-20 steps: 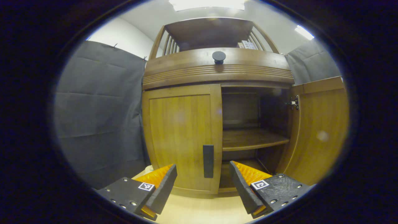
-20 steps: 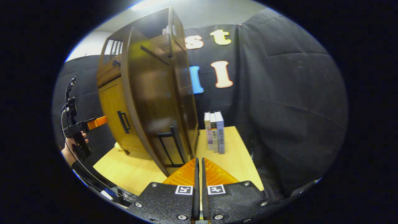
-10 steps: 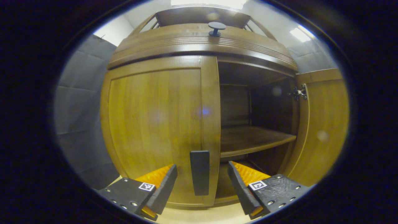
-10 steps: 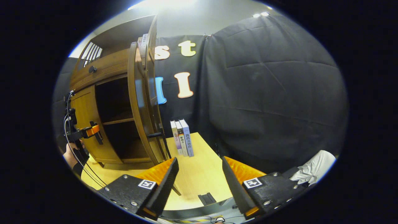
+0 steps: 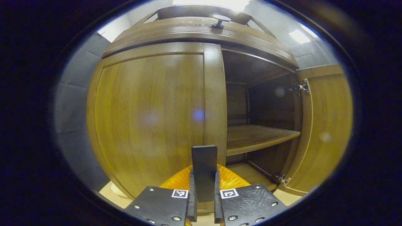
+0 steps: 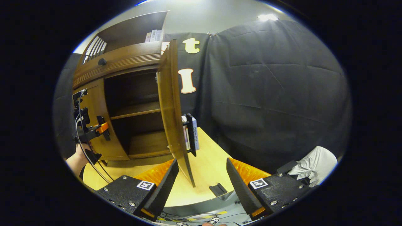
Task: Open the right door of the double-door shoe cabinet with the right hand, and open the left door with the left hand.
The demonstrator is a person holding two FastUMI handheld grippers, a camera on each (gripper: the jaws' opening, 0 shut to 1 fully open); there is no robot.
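The brown wooden shoe cabinet (image 5: 201, 31) stands on a light table. Its left door (image 5: 147, 119) is closed flat against the front. My left gripper (image 5: 203, 185) is shut on that door's dark vertical handle (image 5: 204, 166), both fingers pressing its sides. The right door (image 5: 325, 125) stands swung wide, baring an inner shelf (image 5: 257, 136). In the right gripper view the right door (image 6: 171, 110) is seen edge-on with its handle (image 6: 191, 133) facing away. My right gripper (image 6: 201, 175) hangs open in front of that door's edge, holding nothing. The left gripper (image 6: 102, 128) shows far off at the left door.
Several books (image 6: 194, 133) stand on the table (image 6: 205, 169) behind the right door. A round knob (image 5: 220, 20) sits on the drawer front above the doors. A person's hand (image 6: 78, 157) holds the left gripper. Pale cloth (image 6: 315, 161) lies at the right edge.
My left gripper moved in and closed on the left door's handle. My right gripper let go of the right door, opened and drew back; that door swung wide.
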